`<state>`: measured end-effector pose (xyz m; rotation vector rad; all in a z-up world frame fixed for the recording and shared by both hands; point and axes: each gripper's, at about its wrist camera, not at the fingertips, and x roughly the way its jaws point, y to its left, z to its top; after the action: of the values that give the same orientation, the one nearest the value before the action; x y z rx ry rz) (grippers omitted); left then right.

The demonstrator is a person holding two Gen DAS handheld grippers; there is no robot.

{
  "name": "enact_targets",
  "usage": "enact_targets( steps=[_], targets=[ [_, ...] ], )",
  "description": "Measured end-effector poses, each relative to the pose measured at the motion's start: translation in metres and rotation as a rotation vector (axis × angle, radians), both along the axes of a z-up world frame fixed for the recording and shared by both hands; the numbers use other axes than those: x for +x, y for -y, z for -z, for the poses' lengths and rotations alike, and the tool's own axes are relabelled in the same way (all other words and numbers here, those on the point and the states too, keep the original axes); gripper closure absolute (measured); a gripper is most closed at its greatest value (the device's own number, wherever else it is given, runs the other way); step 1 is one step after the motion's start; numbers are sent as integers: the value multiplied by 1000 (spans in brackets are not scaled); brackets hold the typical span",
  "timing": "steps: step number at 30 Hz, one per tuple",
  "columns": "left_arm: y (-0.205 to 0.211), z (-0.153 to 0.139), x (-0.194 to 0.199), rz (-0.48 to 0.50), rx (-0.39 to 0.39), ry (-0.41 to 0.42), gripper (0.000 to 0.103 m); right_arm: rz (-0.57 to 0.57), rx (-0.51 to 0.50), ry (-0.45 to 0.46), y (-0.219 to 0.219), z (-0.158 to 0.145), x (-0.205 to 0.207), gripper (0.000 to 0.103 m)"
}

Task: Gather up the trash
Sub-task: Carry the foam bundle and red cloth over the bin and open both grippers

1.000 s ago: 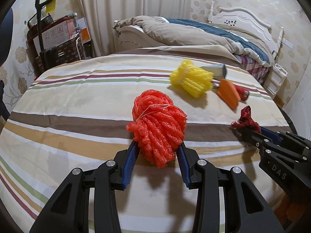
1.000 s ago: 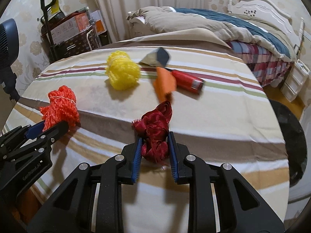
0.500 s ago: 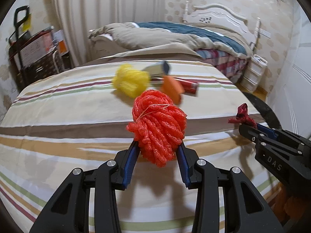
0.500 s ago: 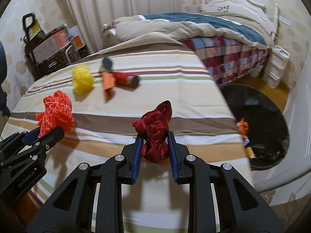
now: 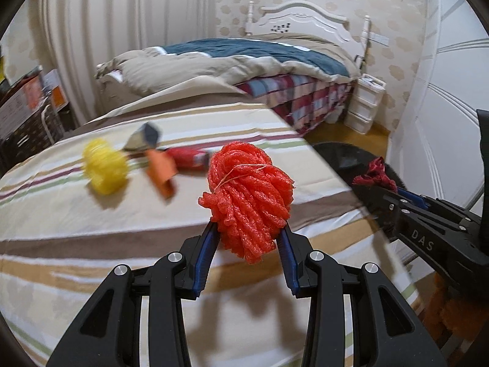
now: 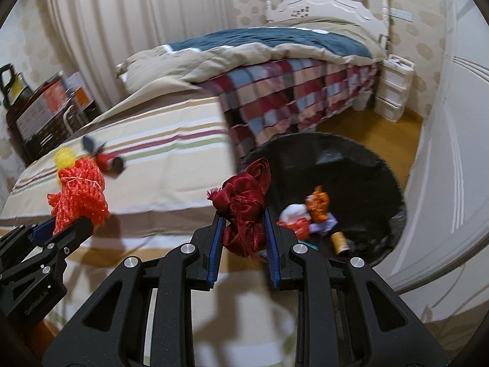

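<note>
An orange foam-net bundle [image 5: 249,202] sits clamped in the left gripper [image 5: 248,238] above the striped bedspread [image 5: 76,229], while the right gripper [image 6: 243,229] pinches a dark red ribbon wad [image 6: 244,211] near the black trash bag [image 6: 366,177].

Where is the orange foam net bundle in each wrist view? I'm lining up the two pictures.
Left wrist: orange foam net bundle at centre, clamped in the left gripper.
Right wrist: the same bundle at left edge, above the striped bedspread.
Shared landmark: white headboard.
</note>
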<state>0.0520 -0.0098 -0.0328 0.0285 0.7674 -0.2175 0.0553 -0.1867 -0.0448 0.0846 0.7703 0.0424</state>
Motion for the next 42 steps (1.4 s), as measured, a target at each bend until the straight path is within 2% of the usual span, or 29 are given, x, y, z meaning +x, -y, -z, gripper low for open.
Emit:
enact_targets(
  steps=[7, 19, 36, 37, 38, 39, 40, 42],
  targets=[
    [42, -5, 21, 67, 3, 25, 63, 79, -4, 5, 40, -3, 19, 78],
    [105, 4, 54, 136, 38, 11, 63, 165, 15, -8, 89, 5, 47, 78],
    [147, 17, 86, 155, 99, -14, 63, 220, 58, -45, 122, 25, 68, 77],
    [149, 17, 87, 154, 99, -15, 61, 225, 64, -46, 125, 26, 70, 75],
    [148, 17, 88, 154, 100, -14, 60, 231, 66, -48, 127, 27, 70, 69],
    [149, 17, 89, 152, 102, -12, 54, 240, 64, -46, 128, 26, 71, 62],
    [150, 17, 89, 150, 104, -11, 46, 248, 61, -43, 129, 26, 70, 59],
    [149, 16, 89, 146, 100, -6, 39, 260, 61, -40, 132, 26, 69, 57]
  ],
)
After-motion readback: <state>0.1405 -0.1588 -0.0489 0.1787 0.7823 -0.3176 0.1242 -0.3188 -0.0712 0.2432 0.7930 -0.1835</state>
